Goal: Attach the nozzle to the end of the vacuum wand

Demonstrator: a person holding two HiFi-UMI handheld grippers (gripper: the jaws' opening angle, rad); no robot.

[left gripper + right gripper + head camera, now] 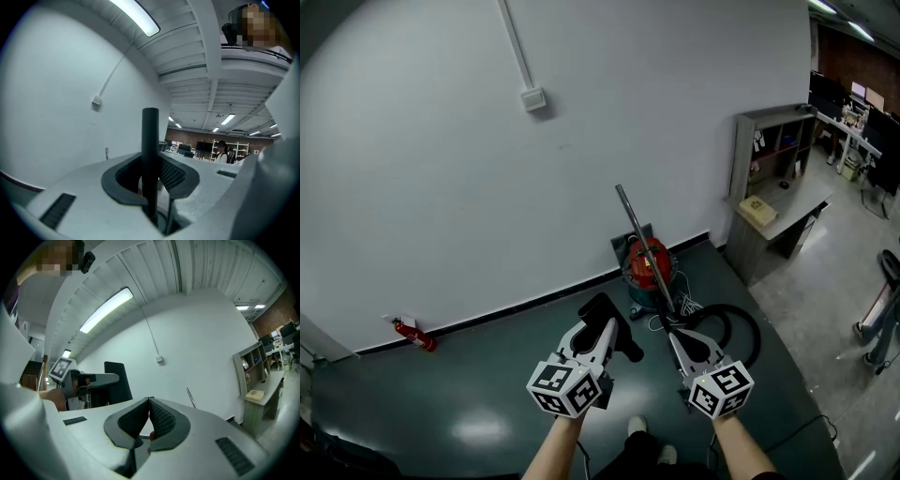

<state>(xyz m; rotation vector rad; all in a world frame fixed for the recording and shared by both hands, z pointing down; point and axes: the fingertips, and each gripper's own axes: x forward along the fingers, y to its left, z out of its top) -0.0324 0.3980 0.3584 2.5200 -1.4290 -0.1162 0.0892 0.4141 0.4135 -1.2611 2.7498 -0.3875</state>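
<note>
The metal vacuum wand [643,246] slants up from the red vacuum cleaner [648,266] by the wall, its top end free. In the right gripper view the wand [191,398] shows as a thin rod ahead. My left gripper [602,330] is shut on the black nozzle [617,330], which stands upright as a dark tube [150,159] between the pads of that gripper [152,174]. My right gripper [677,335] is beside it near the wand's lower part. Its jaws [149,403] are shut with nothing between them. The nozzle [117,380] also appears at that view's left.
A black hose [736,328] loops on the dark floor right of the vacuum. A grey shelf unit with a desk [773,178] stands at the right wall. A red fire extinguisher [413,334] lies at the wall's foot on the left. The person's shoes [647,439] are below.
</note>
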